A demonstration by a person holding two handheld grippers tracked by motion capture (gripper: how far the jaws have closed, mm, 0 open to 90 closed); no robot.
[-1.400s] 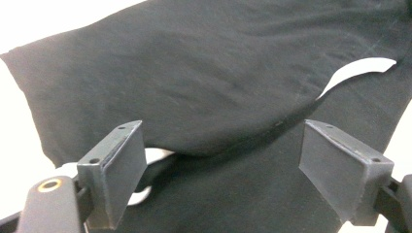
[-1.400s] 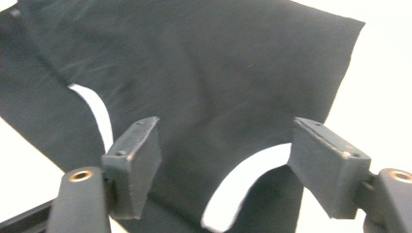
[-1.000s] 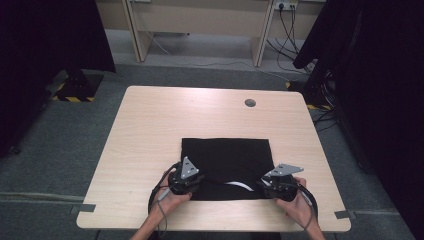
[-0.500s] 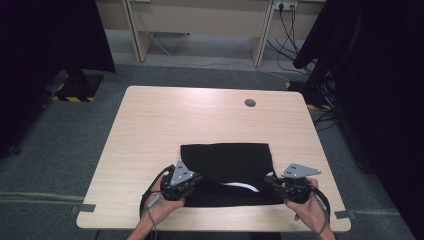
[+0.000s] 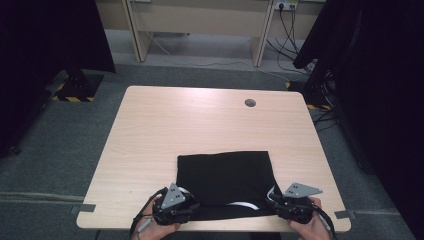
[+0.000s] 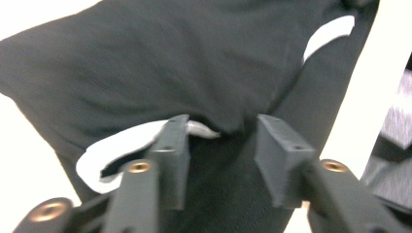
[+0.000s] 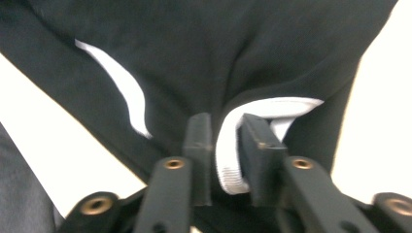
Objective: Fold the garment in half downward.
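A black garment [image 5: 222, 177] with white trim lies flat on the near half of the wooden table [image 5: 200, 125]. My left gripper [image 5: 192, 206] is at its near left corner. In the left gripper view the jaws stand apart, open, with a raised fold of the black garment [image 6: 170, 63] between them and white trim [image 6: 121, 143] at one jaw tip. My right gripper [image 5: 273, 200] is at the near right corner. In the right gripper view this gripper [image 7: 226, 131] is shut on a loop of the white band [image 7: 233, 160] of the garment [image 7: 194, 48].
A round cable hole [image 5: 250, 103] sits near the table's far edge. Dark curtains [image 5: 380, 75] hang at both sides, and cables [image 5: 300, 30] trail on the floor behind. The near table edge [image 5: 215, 227] lies just under both hands.
Both grippers have moved back toward the near table edge, and the garment has slid that way with them. The right gripper has also shifted outward to the right.
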